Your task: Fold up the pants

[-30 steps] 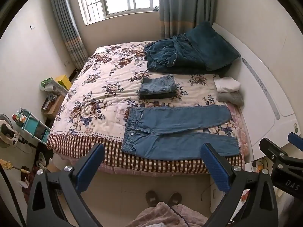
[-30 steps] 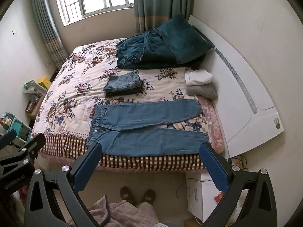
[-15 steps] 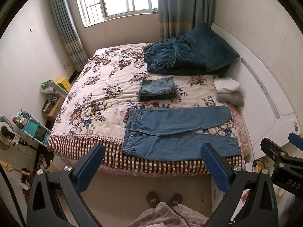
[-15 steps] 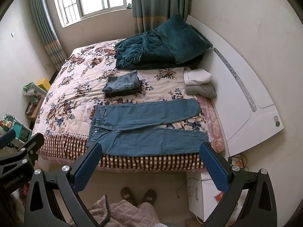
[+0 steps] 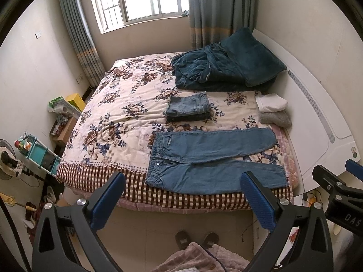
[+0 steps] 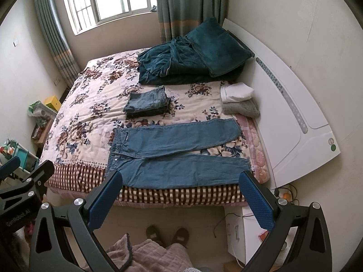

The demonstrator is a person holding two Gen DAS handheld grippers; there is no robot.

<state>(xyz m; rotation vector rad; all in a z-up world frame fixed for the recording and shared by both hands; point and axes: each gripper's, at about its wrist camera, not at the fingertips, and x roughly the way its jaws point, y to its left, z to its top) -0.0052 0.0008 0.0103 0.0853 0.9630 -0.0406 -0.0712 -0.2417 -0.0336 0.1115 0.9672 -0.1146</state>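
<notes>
Both grippers hang in the air short of the bed [image 5: 95, 176], high over the floor, and nothing is between their fingers. The left gripper [image 5: 181, 195] has its blue-padded fingers [image 5: 106, 200] spread wide apart. Beyond and between those fingers lie the pants [image 5: 211, 158]: blue jeans spread flat along the near edge of the bed, waistband toward the left finger, hems toward the right finger. The two legs splay a little, the far leg angling away so a wedge of floral quilt shows between them near the hems. A metal button shows at the waistband.

Further beyond the fingers sits a small stack of folded jeans [image 5: 188, 106], apart from the flat pair. Past that, a heap of dark teal bedding [image 5: 224, 68] against the headboard.

The right gripper [image 6: 180, 195] likewise has its fingers [image 6: 254, 201] held wide, empty, with the same pants [image 6: 177, 151] framed between them. Slippered feet [image 6: 168, 233] stand on the floor just below.
</notes>
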